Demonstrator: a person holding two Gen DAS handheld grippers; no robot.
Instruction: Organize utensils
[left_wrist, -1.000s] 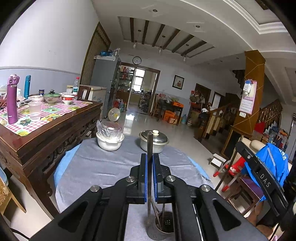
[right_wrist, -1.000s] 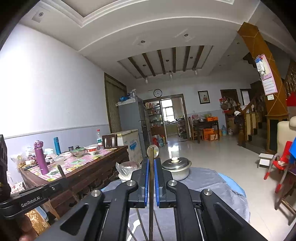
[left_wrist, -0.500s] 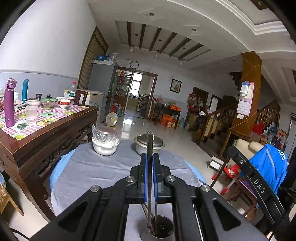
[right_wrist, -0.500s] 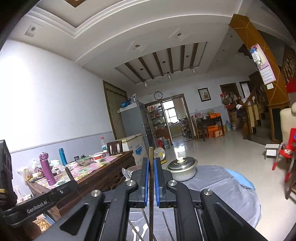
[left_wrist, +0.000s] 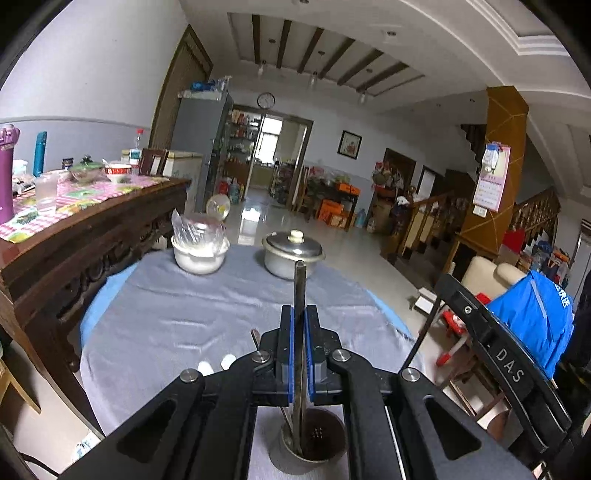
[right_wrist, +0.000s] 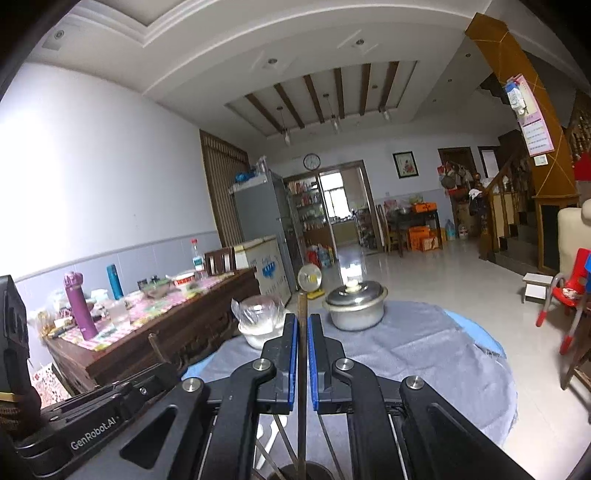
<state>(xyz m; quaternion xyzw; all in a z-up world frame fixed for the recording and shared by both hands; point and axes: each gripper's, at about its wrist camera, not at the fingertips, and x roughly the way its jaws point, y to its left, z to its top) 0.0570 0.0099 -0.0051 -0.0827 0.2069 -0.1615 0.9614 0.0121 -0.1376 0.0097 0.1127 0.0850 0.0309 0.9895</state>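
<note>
Left gripper (left_wrist: 299, 354) is clamped on a flat metal utensil handle (left_wrist: 300, 291) – blue pads tight against it, no visible gap. The handle stands upright; its lower end sits inside the metal holder cup (left_wrist: 314, 439), next to other thin utensils already there. The business end is hidden in the cup, so can't tell what kind of utensil it is.

Right gripper (right_wrist: 303, 354) is likewise closed on a thin upright utensil (right_wrist: 302, 314), narrow edge toward the camera. Its lower part runs down to the dark rim of the holder (right_wrist: 306, 470) at the bottom edge of the right wrist view; several other metal shafts (right_wrist: 284, 435) fan out below the fingers.

The cup stands on the near edge of a round table with a grey cloth (left_wrist: 177, 325). At the far side – a lidded steel pot (left_wrist: 293, 254) and a white bowl covered in plastic (left_wrist: 199, 251), side by side, well apart from the cup.
</note>
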